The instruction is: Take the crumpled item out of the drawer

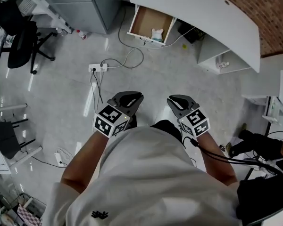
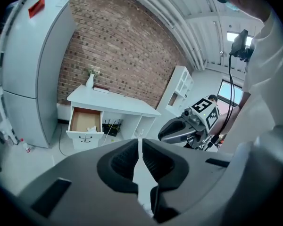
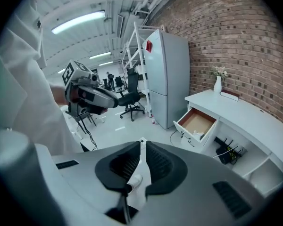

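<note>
Two grippers held low, well apart from the open drawer.

A grey fridge (image 2: 28, 69) has a red label (image 2: 36, 6), too small to read. The left gripper (image 1: 132, 97) has its fingers pressed together on nothing; its cube (image 1: 111, 120) shows black-and-white squares, no words. The white crumpled item (image 1: 157, 34) lies in the open drawer (image 1: 142, 19) under the white tabletop (image 1: 203, 8). The right gripper (image 1: 177, 100) has its fingers together too, holding nothing.
</note>
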Demonstrator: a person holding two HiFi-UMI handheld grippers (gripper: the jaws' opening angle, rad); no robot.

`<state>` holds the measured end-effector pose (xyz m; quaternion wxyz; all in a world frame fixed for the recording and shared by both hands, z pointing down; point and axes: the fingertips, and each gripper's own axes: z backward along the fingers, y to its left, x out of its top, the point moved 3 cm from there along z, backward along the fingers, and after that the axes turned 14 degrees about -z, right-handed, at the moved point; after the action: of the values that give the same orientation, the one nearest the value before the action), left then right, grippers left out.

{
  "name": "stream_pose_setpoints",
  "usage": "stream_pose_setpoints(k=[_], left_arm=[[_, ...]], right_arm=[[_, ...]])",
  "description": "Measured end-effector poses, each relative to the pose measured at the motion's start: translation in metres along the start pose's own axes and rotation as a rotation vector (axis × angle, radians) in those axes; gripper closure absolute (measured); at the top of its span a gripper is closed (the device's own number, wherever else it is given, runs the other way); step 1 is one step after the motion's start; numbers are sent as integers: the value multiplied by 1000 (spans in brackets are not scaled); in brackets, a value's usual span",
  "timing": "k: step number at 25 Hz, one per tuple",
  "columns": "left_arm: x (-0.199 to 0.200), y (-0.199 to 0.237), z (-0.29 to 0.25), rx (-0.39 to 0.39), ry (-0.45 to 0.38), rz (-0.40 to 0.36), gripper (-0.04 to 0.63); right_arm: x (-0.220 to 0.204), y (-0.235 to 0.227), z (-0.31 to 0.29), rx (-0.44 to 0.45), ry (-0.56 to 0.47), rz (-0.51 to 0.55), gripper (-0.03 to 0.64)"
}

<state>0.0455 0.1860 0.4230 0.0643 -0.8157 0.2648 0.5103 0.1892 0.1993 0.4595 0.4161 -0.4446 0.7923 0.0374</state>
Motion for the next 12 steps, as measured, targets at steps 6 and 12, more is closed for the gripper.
stream_pose_setpoints(k=[6, 12], left_arm=[[-2, 85, 24, 8, 8, 29, 569], [8, 150, 10, 99, -11, 89, 569]], right_arm=[[69, -8, -68, -39, 24, 112, 555], [107, -73, -124, -39, 67, 172, 555]])
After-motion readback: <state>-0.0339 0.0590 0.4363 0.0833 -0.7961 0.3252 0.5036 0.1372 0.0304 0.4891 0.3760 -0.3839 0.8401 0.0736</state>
